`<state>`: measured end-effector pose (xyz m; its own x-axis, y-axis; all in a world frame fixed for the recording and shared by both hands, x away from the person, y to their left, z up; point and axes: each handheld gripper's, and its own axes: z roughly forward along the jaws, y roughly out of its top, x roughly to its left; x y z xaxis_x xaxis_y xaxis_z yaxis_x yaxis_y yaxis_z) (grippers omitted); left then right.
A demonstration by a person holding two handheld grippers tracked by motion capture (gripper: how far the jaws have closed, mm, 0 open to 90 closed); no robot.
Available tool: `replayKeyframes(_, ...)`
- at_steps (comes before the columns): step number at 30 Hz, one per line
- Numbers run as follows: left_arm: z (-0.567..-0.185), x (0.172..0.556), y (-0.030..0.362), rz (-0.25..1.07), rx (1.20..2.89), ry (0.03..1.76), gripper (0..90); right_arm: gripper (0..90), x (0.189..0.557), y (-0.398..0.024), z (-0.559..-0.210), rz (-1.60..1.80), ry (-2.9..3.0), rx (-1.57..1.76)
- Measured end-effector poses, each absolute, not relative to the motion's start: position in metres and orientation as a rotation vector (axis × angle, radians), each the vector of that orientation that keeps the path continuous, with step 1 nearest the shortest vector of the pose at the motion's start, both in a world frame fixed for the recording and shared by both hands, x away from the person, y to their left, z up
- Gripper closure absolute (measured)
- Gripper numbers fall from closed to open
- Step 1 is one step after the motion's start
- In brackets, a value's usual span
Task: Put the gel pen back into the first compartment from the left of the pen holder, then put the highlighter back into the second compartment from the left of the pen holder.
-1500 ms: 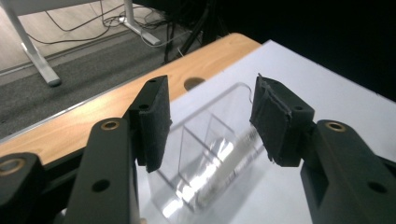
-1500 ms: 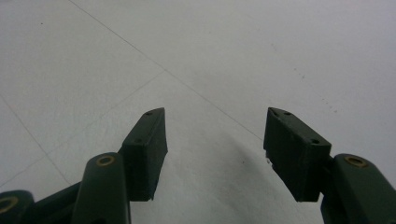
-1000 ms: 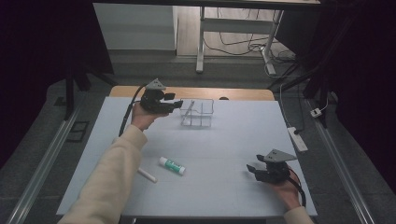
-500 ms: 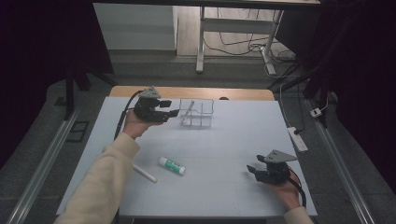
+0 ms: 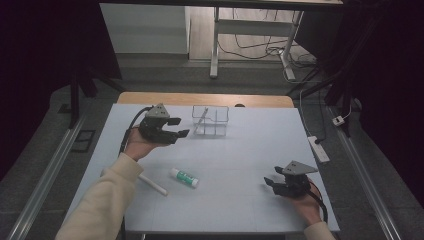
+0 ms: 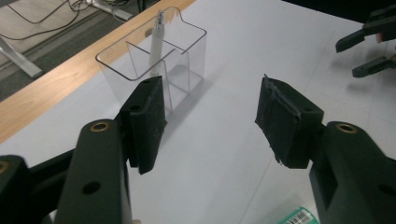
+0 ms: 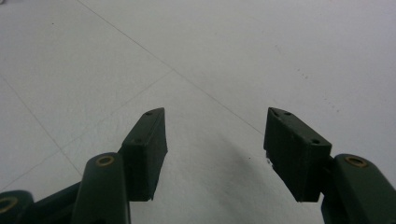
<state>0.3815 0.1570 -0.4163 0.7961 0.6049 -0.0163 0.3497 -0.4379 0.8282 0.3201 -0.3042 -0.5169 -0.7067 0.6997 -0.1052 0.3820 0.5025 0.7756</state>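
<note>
A clear plastic organiser [image 5: 211, 120] stands at the back middle of the white table [image 5: 250, 150], with a white pen [image 5: 201, 120] leaning upright in its left compartment. My left gripper [image 5: 179, 127] hovers just left of it, open. Its jaws have just been opening and nothing is between them. In the left gripper view the organiser [image 6: 187, 51] and pen [image 6: 155, 37] lie beyond the left gripper [image 6: 212, 102]. A white tube with a green label [image 5: 183, 177] and another white pen [image 5: 152, 185] lie near the left sleeve. My right gripper [image 5: 269, 183] rests open at the front right, over bare table [image 7: 215, 140].
A wooden strip [image 5: 150, 97] borders the table's far edge. A white power strip [image 5: 318, 148] lies on the floor to the right. Desk legs and cables stand beyond the table. The right gripper [image 6: 369, 42] shows far off in the left gripper view.
My left gripper has drawn back from the organiser, to the left and nearer the person, with its jaws a little wider. The right gripper has stayed still.
</note>
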Motion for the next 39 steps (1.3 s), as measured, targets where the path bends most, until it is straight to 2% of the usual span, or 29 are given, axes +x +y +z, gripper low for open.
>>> replayKeyframes(28,-0.452,0.354,0.205,0.342,2.17,0.781,42.1,38.9,0.322,-0.305,-0.518,1.039,2.346,0.897)
replayKeyframes(39,-0.458,0.343,0.222,0.289,2.225,0.759,42.1,38.8,0.322,-0.305,-0.518,1.039,2.348,0.899)
